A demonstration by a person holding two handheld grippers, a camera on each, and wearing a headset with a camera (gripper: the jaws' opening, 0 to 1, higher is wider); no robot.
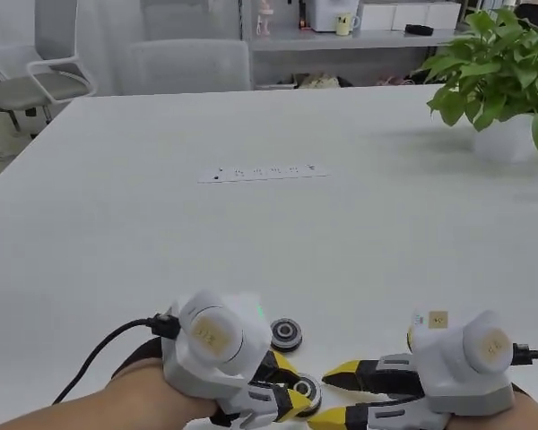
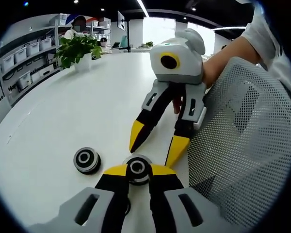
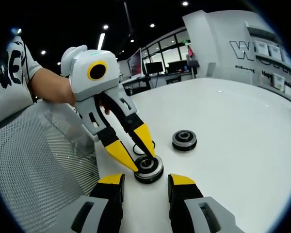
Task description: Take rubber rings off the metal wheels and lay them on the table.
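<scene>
**Ring removal, early stage.** The left hand-held gripper [image 3: 139,158] is clamped on a small round metal wheel [image 3: 149,168] that lies flat on the white bench [image 1: 251,233], with one yellow jaw tip at each side. The wheel's black rubber ring appears to be seated on the rim.

The right hand-held gripper [image 2: 154,151] hovers just beside the same wheel, jaws apart and empty, tips aimed at it. A second wheel of the same kind [image 1: 286,333] lies near, untouched, with its ring on.

A thin dark loop [image 3: 144,144] lies on the bench just behind the left jaws. It may be a ring already removed, but it is too small to tell. On this reading, at least two rings remain to be taken off.

**Room for moving.** Both wheels sit close to the near edge of the bench, toward the person. Ahead, the surface is bare as far as a flush white socket strip [image 1: 262,172]. A green potted plant [image 1: 498,76] stands well apart at the far right.
</scene>
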